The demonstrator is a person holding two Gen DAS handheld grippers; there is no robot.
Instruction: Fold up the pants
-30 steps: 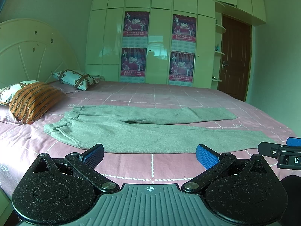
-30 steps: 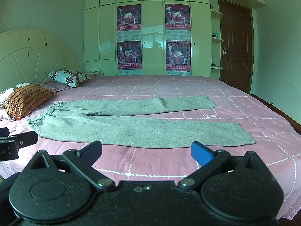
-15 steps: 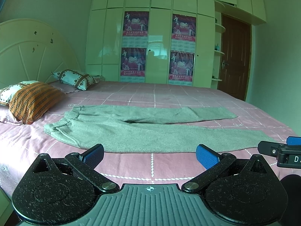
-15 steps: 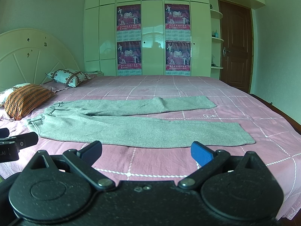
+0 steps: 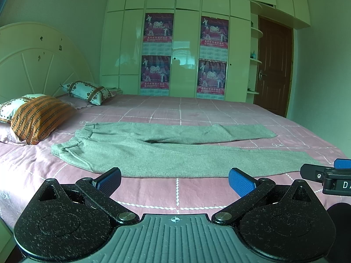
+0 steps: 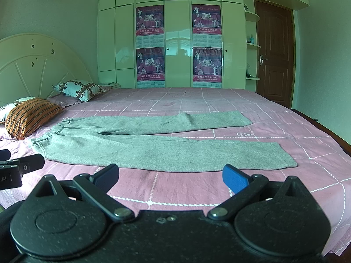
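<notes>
- Pants [image 5: 166, 151] lying flat on the bed [image 5: 197, 111], legs splayed, waistband left.
- Left gripper [image 5: 174, 178] and right gripper [image 6: 171, 175] hovering near-side, jaws spread wide, empty.
- Suggest pinching far leg's hem and waistband, laying it squarely over near leg.

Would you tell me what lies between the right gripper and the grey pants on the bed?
Only bare pink checked bedsheet lies between the open right gripper and the near leg of the grey pants, as the right wrist view shows.

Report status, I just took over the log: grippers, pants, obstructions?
Left gripper open, empty. Right gripper open, empty. Grey pants flat on the bed, unfolded, legs apart. Nothing on them.
</notes>
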